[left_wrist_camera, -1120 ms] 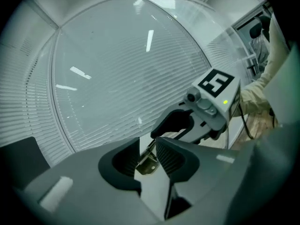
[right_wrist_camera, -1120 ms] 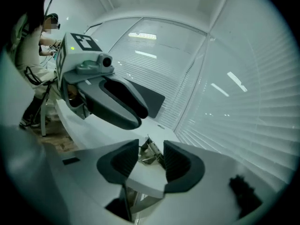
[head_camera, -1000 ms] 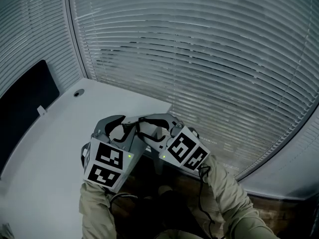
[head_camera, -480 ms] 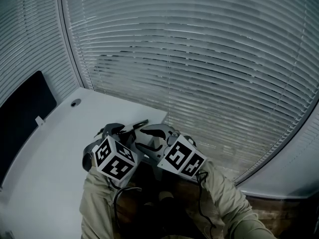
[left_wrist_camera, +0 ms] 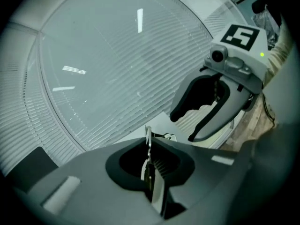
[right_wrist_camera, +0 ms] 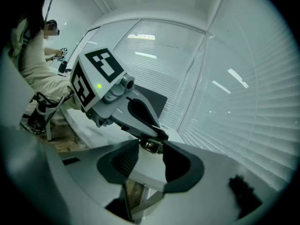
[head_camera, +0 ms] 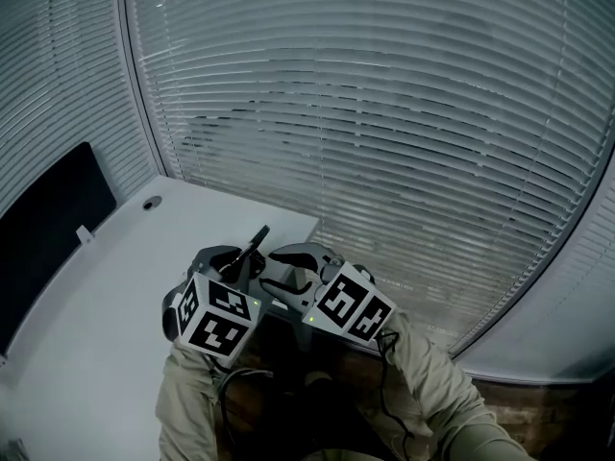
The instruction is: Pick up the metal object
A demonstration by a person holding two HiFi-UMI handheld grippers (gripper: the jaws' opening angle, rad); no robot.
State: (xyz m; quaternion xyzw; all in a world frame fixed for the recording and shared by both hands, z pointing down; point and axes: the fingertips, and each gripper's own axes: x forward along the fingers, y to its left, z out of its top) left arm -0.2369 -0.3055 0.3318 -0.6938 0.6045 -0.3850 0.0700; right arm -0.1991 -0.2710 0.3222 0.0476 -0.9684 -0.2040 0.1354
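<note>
White desk point(head_camera: 96, 305) by blinds point(head_camera: 384, 113): left gripper point(head_camera: 237, 261) closing on metal object point(head_camera: 256, 241), right gripper point(right_wrist_camera: 147, 161) open, empty; steady lift likely next.

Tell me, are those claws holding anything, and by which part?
The left gripper, jaws closing, pinches the thin metal object by one end; the right gripper holds nothing.

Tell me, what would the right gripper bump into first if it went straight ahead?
Probably the left gripper, whose jaws are closing on the metal object. Its tips sit right in front of the right gripper's open jaws. Depth is hard to judge, so the metal object might touch first.
</note>
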